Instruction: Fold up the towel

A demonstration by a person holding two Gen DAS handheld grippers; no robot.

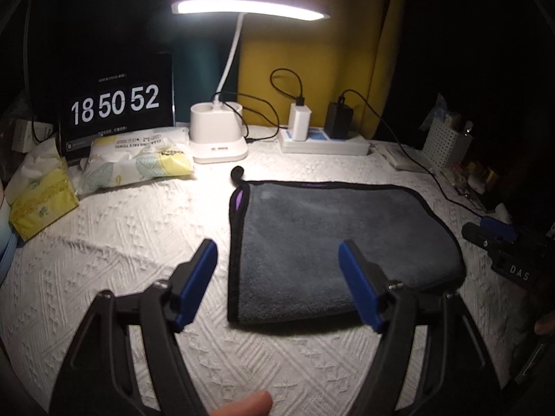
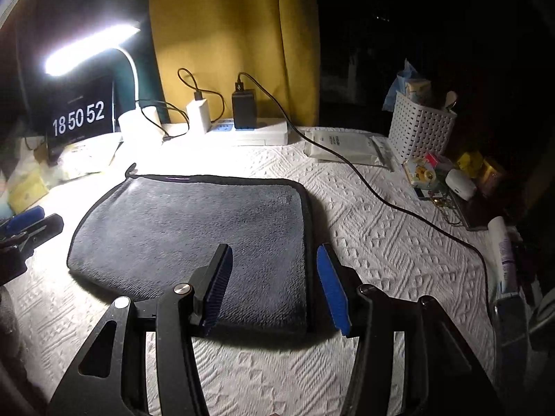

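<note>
A grey towel [image 1: 333,242] with black trim lies folded flat on the white textured cloth [image 1: 138,235]; it also shows in the right wrist view [image 2: 194,235]. A small hanging loop sticks out at its far left corner. My left gripper [image 1: 277,263] is open and empty, its fingers straddling the towel's near left edge from above. My right gripper [image 2: 274,277] is open and empty over the towel's near right corner. The right gripper also shows at the right edge of the left wrist view [image 1: 499,239], and the left gripper at the left edge of the right wrist view [image 2: 27,225].
A lit desk lamp [image 1: 218,135], a clock screen [image 1: 114,104], wipes pack [image 1: 138,159] and tissue pack [image 1: 41,201] stand at back left. A power strip [image 1: 322,138] with chargers sits at the back. A black cable [image 2: 399,208] runs along the right past a white basket [image 2: 419,131].
</note>
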